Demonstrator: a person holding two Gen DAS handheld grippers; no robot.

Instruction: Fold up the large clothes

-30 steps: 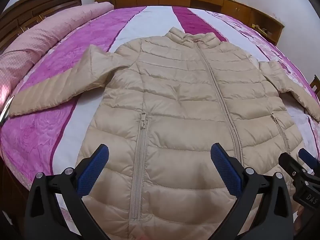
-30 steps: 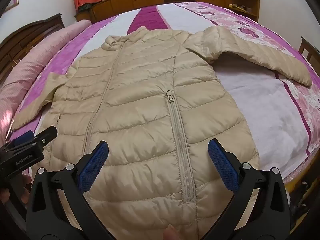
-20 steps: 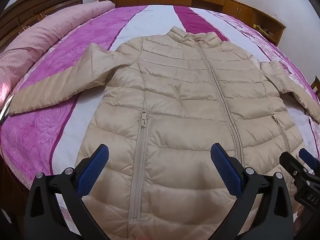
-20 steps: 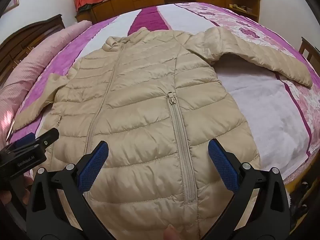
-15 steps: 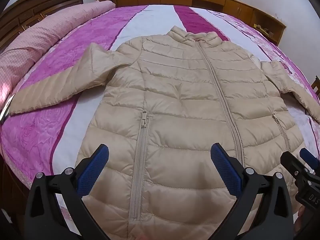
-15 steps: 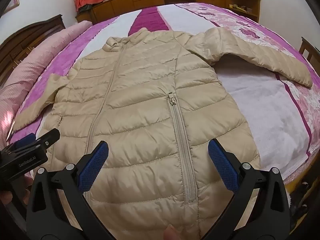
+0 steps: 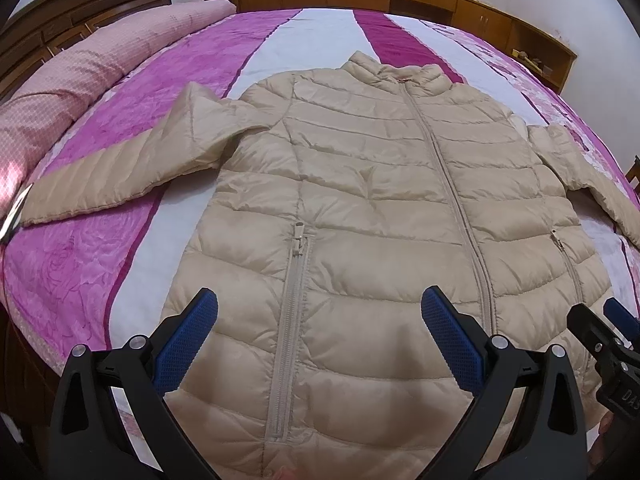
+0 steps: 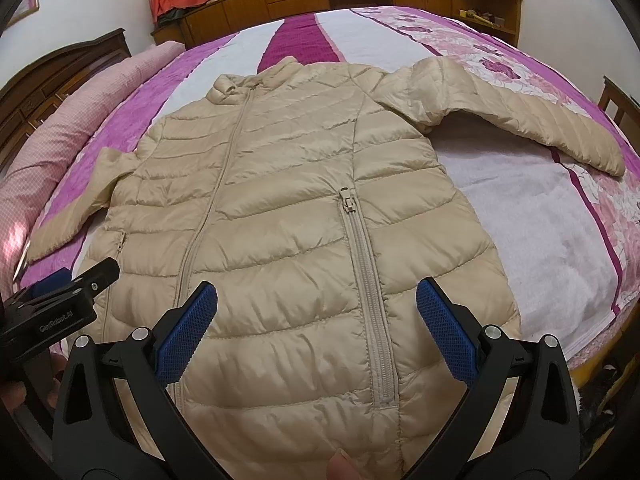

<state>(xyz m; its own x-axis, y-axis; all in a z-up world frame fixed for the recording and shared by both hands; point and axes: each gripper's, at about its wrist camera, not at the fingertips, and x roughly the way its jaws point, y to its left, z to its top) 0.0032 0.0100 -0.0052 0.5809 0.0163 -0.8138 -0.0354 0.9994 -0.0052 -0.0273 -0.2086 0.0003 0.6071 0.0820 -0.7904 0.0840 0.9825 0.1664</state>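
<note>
Almost nothing has moved over the last second: my left view has crept only slightly, and the beige quilted puffer jacket (image 7: 376, 200) lies as it did, zipped, front up, flat on the bed's pink, magenta and white striped quilt (image 7: 120, 92), sleeves spread out to both sides. I see my left gripper (image 7: 320, 332) with its blue-padded jaws spread wide over the hem by the left pocket zip, holding nothing. My right gripper (image 8: 316, 328) is likewise wide apart and empty above the other pocket zip (image 8: 360, 276). A rolled pink duvet (image 7: 80, 76) lines the wooden headboard (image 7: 60, 20).
</note>
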